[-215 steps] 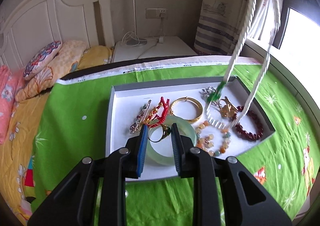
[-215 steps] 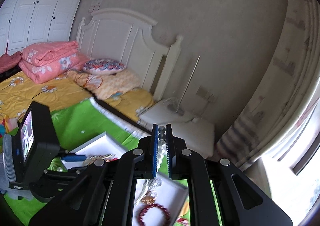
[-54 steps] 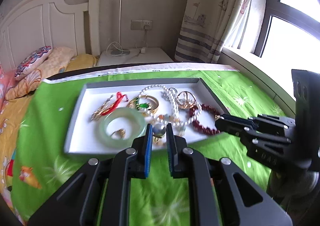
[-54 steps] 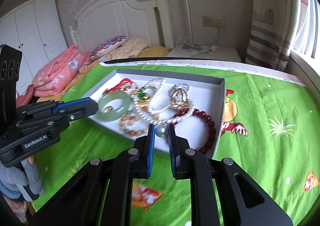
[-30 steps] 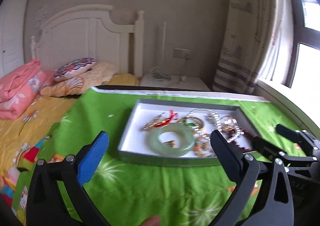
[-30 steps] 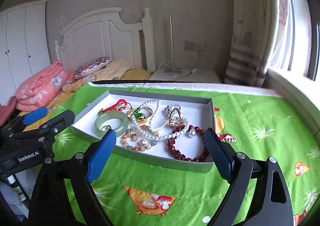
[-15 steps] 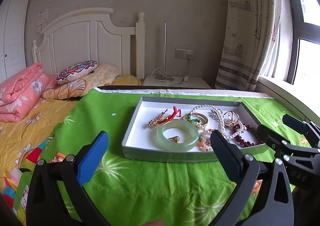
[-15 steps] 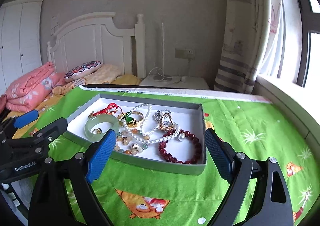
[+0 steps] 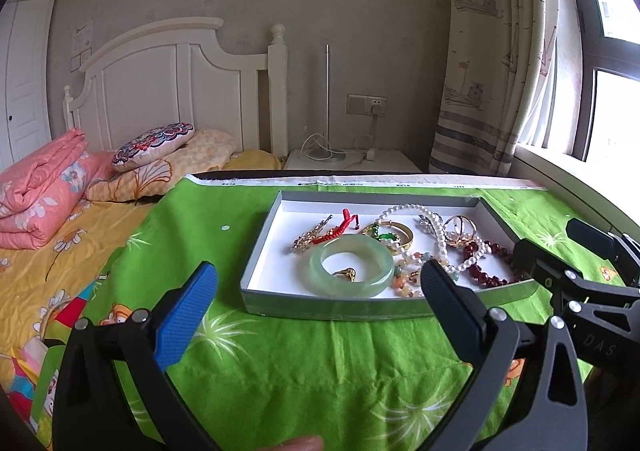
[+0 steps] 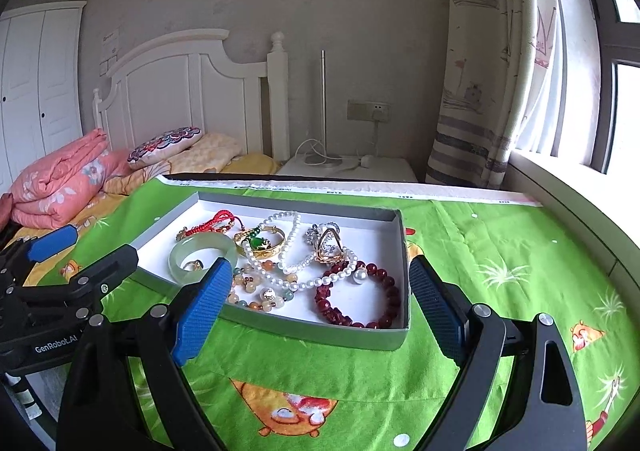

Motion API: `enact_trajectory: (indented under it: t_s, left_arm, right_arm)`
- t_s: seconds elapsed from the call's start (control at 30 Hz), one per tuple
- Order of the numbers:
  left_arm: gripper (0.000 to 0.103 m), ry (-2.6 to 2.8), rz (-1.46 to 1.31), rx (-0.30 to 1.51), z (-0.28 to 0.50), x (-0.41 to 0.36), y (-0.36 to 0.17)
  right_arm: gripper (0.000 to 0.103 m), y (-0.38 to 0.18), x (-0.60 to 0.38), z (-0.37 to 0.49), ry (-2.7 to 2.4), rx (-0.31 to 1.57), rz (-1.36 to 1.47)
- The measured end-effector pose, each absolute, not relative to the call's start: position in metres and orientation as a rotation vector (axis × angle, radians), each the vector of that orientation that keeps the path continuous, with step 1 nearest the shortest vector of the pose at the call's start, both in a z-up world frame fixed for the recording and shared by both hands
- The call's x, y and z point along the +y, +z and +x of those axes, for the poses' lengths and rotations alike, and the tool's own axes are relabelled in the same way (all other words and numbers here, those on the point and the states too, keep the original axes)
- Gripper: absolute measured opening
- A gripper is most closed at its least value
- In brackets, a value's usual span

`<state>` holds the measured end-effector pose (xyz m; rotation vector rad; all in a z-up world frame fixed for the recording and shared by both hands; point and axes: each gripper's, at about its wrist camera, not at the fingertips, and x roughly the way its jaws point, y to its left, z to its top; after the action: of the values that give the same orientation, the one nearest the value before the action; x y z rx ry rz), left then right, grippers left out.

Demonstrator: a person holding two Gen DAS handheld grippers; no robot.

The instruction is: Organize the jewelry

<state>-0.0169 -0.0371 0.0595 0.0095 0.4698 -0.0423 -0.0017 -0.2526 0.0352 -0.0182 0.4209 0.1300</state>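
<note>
Blue-padded, black-framed: left gripper (image 9: 316, 293) spread wide with nothing between the jaws, right gripper (image 10: 320, 293) likewise gaping and empty, both held back over the near edge of the green printed cloth (image 9: 320, 363). Straight ahead of each, just past the fingertips, a shallow grey tray (image 9: 256, 251) with a white floor, long axis running left to right across both views. Inside, everything heaped and overlapping: pale jade bangle (image 9: 351, 266) at the near left with a small gold ring (image 9: 346, 273) lying within it, nearer the left tool; dark red bead bracelet (image 10: 362, 297) at the near right corner, nearer the right tool; pearl necklace (image 10: 294, 251) snaking through the middle over a strand of mixed pastel beads (image 10: 256, 293); further back a gold bangle with a green stone (image 10: 260, 241), a red cord bracelet (image 9: 340, 229) and a gilt ring cluster (image 10: 328, 245). Probably little left but untangling or withdrawing. Beyond the cloth's white selvedge, yellow bedding (image 9: 36, 247), folded pink quilt (image 9: 36, 191), white headboard (image 9: 176, 87), nightstand (image 9: 352, 163) with cables, striped curtain (image 9: 488, 71), window at far right.
</note>
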Motion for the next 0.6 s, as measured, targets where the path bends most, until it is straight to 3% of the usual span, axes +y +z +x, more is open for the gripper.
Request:
enact_trajectory:
  t_s: [0.6]
  left_arm:
    - [0.101,-0.048,0.018,0.488,-0.0160,-0.0393,0.0580]
  right_arm:
    - [0.086,0.0329,-0.2564,0.0015,0.108,0.440,-0.001]
